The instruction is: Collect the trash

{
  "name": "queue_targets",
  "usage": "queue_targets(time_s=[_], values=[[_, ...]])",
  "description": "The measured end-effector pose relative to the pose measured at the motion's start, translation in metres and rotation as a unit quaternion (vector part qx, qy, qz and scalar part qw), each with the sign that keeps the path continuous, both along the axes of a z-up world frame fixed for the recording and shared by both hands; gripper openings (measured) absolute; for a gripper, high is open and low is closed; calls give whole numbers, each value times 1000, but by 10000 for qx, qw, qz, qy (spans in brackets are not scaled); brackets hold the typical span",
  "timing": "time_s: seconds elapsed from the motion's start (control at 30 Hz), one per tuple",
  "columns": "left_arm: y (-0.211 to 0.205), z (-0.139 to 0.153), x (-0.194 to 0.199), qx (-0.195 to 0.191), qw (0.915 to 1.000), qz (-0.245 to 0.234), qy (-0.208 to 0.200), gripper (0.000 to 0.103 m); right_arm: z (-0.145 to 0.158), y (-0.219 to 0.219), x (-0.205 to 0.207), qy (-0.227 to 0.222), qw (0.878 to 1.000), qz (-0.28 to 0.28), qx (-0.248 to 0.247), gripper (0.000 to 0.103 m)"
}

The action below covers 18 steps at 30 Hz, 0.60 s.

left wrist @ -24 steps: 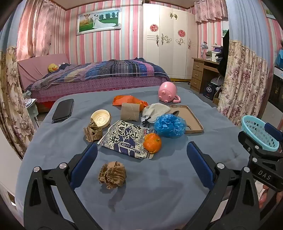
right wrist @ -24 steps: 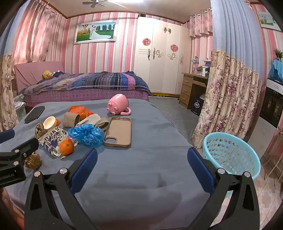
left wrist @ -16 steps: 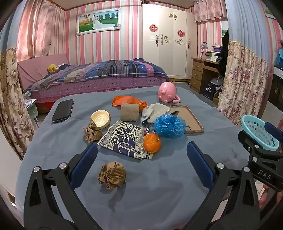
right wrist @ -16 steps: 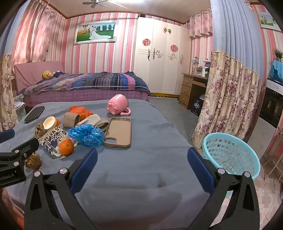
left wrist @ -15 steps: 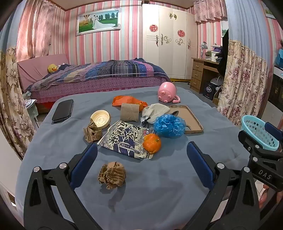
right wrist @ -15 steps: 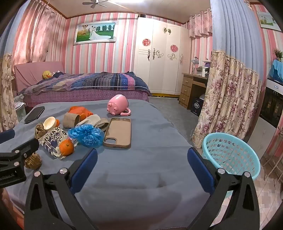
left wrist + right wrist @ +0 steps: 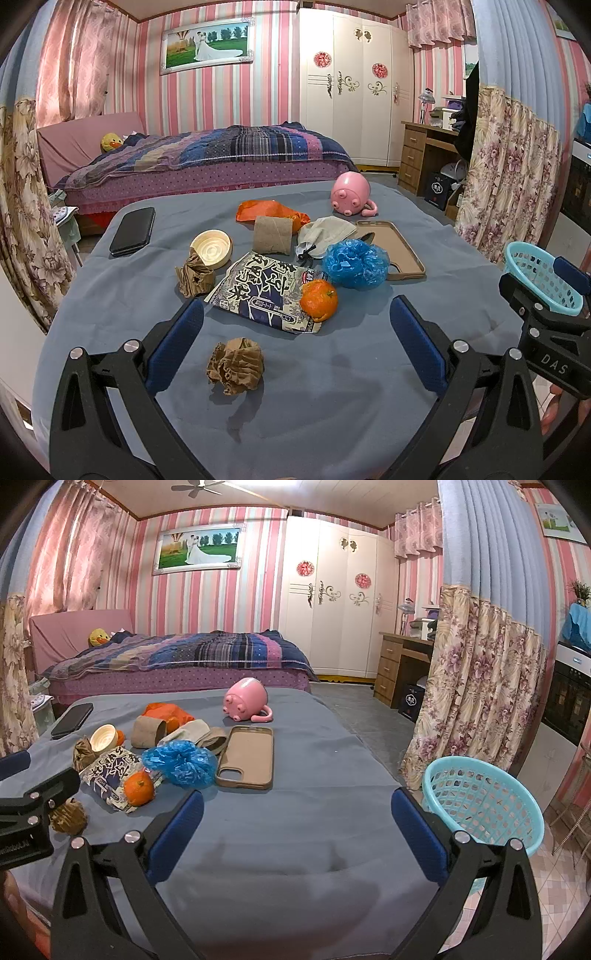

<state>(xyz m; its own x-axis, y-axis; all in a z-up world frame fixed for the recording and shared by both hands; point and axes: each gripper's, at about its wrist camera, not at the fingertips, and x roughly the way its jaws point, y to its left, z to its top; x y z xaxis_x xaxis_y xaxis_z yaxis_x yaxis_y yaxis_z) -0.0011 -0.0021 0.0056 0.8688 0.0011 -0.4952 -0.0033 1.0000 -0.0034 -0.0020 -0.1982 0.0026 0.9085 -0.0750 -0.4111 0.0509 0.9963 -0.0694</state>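
Between the wide-open, empty jaws of the left gripper (image 7: 295, 343) sits a crumpled brown paper ball (image 7: 236, 366), loose on the grey table (image 7: 332, 406): light and soft, it looks easy to pinch across its middle. The right gripper (image 7: 297, 832) gapes empty too; the turquoise basket (image 7: 484, 801) waits just off the table's right edge.

Colours on the grey-blue tabletop (image 7: 332, 406)
Brown crumpled paper (image 7: 236, 365) near; orange fruit (image 7: 318, 300), crinkly blue bag (image 7: 355, 263), pink pig mug (image 7: 350, 195) far; turquoise basket (image 7: 484, 805) right.
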Motion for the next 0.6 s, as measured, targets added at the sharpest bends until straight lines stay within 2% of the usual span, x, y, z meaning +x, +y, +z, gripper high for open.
queue_targets(time_s=[0.6], values=[[4,-3,1,-10,10000,24,22,98,0,-1,0,-16,10000,4,11,99]])
